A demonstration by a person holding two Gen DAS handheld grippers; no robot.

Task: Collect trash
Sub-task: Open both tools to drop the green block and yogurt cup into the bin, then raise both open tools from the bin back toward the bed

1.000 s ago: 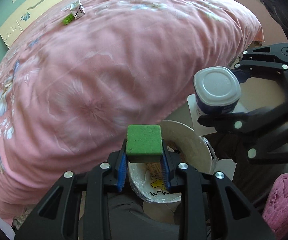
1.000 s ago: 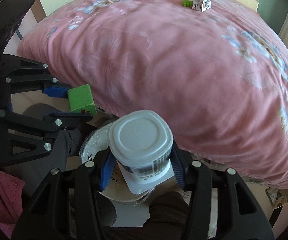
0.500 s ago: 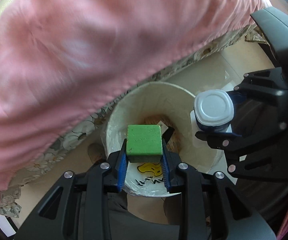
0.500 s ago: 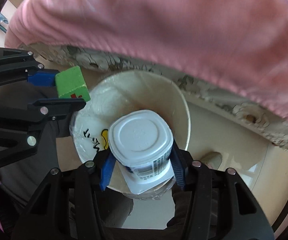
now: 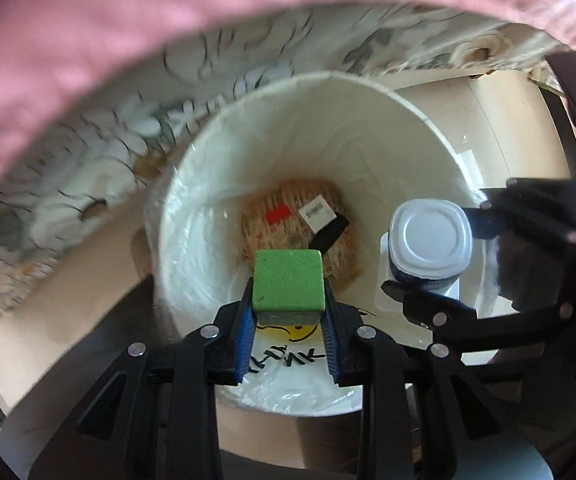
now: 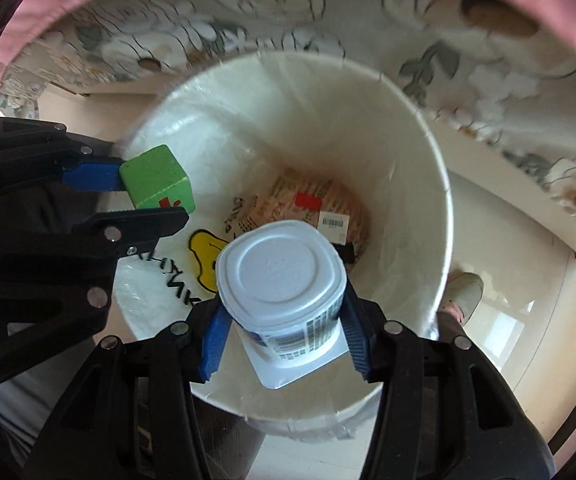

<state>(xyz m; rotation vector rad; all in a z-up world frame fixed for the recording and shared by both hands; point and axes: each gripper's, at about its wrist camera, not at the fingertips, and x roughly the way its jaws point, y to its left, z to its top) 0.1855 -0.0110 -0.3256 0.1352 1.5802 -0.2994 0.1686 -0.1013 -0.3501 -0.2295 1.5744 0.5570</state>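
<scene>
Two grippers poised over the bin [image 5: 428, 120], each clamped on trash.
Left gripper [image 5: 288, 312] grips a green block [image 5: 288, 280]; right gripper [image 6: 284, 332], at its 3 o'clock, grips a cup [image 6: 282, 276]. Release both inside the rim, clear of the walls.

Left gripper [image 5: 288, 322] pointing straight down, blue pads clamped on both sides of green block [image 5: 288, 280]. Right gripper [image 6: 284, 330] pointing steeply down, just right of left, pads pressed on sides of white cup [image 6: 282, 276], held bottom-out. Both side by side, not touching.
</scene>
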